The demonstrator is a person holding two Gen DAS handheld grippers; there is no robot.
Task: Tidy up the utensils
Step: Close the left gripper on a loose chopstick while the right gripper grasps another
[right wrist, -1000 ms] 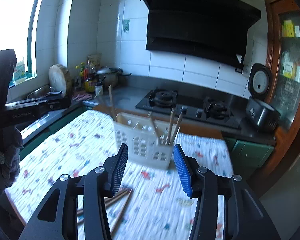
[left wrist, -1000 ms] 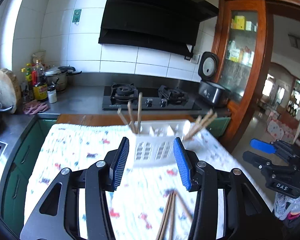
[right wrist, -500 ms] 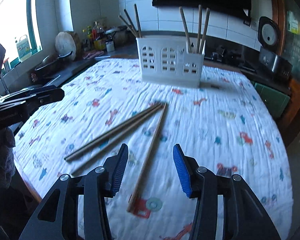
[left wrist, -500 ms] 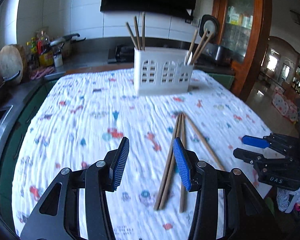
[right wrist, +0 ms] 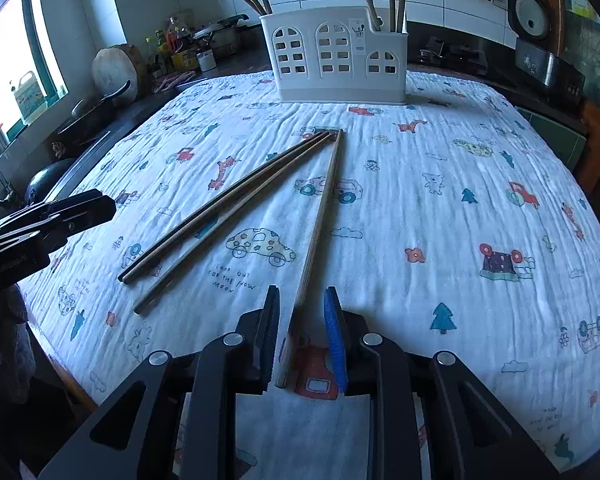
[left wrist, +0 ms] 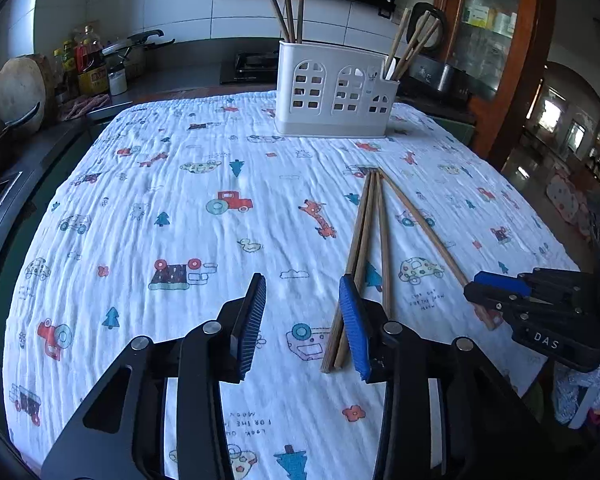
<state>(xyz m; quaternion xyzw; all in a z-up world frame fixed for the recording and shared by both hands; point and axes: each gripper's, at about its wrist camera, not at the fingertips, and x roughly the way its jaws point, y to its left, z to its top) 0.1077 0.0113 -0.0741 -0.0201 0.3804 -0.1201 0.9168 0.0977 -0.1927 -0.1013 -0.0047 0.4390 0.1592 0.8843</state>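
Several wooden chopsticks lie on the patterned tablecloth point(left wrist: 180, 208). My right gripper point(right wrist: 302, 289) is low over the cloth with a single chopstick point(right wrist: 320, 216) between its jaws; the jaws are closing, and a small gap still shows on each side. My left gripper point(left wrist: 301, 280) hovers by a pair of chopsticks point(left wrist: 360, 240), whose near ends lie just inside its right pad point(left wrist: 352, 320); its jaws are closing too, touching nothing. A white utensil holder point(left wrist: 336, 92) stands at the far side with chopsticks upright in both end compartments.
Left of the table, the dark counter point(left wrist: 148, 84) carries bottles, a pot and a round chopping board point(left wrist: 18, 88). A rice cooker point(right wrist: 540, 52) sits at the back right. The cloth's near edge lies just under both grippers.
Both grippers have sunk from above the holder to just over the cloth. The right jaws narrowed around the single chopstick. The left jaws narrowed slightly beside the pair.
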